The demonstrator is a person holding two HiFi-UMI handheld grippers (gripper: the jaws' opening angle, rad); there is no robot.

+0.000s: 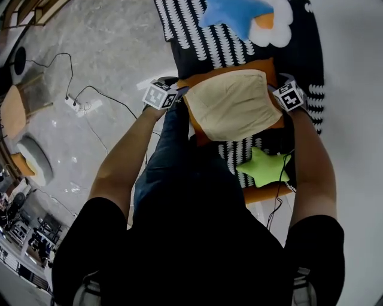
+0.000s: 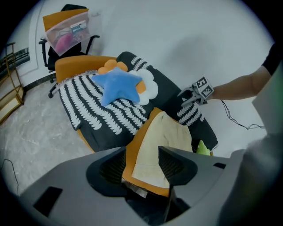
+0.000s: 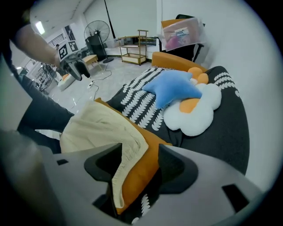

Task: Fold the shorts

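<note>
My left claw (image 2: 142, 164) is open, and one side edge of the shorts (image 1: 233, 104) sits in the gap between its jaws. My right claw (image 3: 140, 165) is open too, with the other side edge in its gap. Neither claw is squeezing the cloth. The shorts are cream. They lie spread out on the near part of the blanket (image 1: 191, 30), on top of an orange layer (image 2: 138, 141). A green star (image 1: 266, 167) lies at the blanket's near edge. Farther back on the blanket are a blue star (image 1: 236, 15) and a white cloud pillow (image 3: 194, 117).
</note>
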